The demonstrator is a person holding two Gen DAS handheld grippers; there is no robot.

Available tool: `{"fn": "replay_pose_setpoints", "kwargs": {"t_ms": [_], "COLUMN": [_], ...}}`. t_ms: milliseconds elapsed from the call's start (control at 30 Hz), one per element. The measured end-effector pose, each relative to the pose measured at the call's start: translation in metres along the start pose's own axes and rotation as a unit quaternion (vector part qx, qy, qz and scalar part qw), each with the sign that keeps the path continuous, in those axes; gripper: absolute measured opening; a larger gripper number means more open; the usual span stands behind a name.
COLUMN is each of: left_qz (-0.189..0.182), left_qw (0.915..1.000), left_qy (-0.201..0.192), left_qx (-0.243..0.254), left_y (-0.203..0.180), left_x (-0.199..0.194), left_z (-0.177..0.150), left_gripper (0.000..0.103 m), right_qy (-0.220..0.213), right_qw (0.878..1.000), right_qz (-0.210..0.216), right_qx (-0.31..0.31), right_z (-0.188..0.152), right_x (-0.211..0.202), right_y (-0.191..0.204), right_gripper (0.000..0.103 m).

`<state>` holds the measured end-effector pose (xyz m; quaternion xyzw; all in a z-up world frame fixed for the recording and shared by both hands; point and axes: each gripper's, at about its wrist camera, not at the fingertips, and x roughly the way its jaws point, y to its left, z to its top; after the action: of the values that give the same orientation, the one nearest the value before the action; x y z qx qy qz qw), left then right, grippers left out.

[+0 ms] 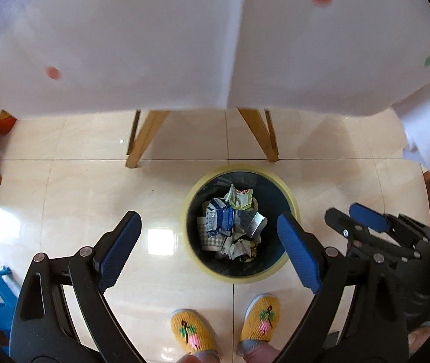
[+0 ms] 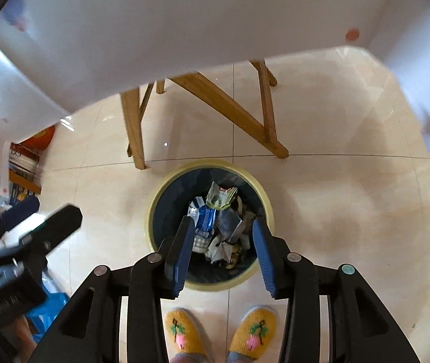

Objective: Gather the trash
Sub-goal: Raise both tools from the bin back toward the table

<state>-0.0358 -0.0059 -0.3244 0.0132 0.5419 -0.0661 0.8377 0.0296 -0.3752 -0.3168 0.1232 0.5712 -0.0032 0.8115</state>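
- Left gripper (image 1: 209, 249): blue-padded jaws wide apart, empty, above the floor beside the bin.
- Right gripper (image 2: 221, 254): jaws partly apart, empty, over the round yellow-rimmed, dark-lined trash bin (image 2: 268, 208).
- Crumpled paper-and-foil wrappers (image 2: 218, 230) lie inside the bin: likely light, soft and crushable; pinch a raised fold.
- Bin stands on the beige tile floor (image 2: 336, 181), near the wooden table legs (image 2: 133, 127).

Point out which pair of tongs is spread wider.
The left tongs: their blue pads stand far apart, straddling the trash bin. The right tongs are open too, but narrower.
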Motion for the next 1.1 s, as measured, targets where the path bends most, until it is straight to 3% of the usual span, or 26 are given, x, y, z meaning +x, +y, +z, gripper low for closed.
{"fn": "replay_pose_setpoints", "kwargs": {"t_ms": [233, 400, 600, 833, 1100], "left_qz": [0.018, 0.031, 0.037, 0.047, 0.052], "left_qw": [0.9997, 0.9988, 0.9961, 0.9924, 0.9901], "left_qy": [-0.007, -0.027, -0.067, -0.102, -0.122], "left_qx": [-0.018, -0.026, -0.045, -0.051, -0.046], "left_y": [0.002, -0.002, -0.011, -0.021, -0.028], "left_x": [-0.091, -0.179, -0.275, -0.351, -0.397], "left_z": [0.032, 0.063, 0.095, 0.12, 0.128], "left_gripper": [0.09, 0.09, 0.09, 0.09, 0.09], "right_qy": [0.0, -0.026, -0.072, -0.111, -0.127], "right_qw": [1.0, 0.999, 0.997, 0.993, 0.99], "right_qz": [0.017, 0.026, 0.03, 0.037, 0.038], "right_qx": [0.006, -0.007, -0.021, -0.03, -0.039], "right_z": [0.021, 0.049, 0.086, 0.115, 0.122], "right_x": [-0.098, -0.192, -0.289, -0.357, -0.404], "right_y": [0.02, 0.036, 0.047, 0.056, 0.058], "right_gripper": [0.042, 0.064, 0.07, 0.071, 0.073]}}
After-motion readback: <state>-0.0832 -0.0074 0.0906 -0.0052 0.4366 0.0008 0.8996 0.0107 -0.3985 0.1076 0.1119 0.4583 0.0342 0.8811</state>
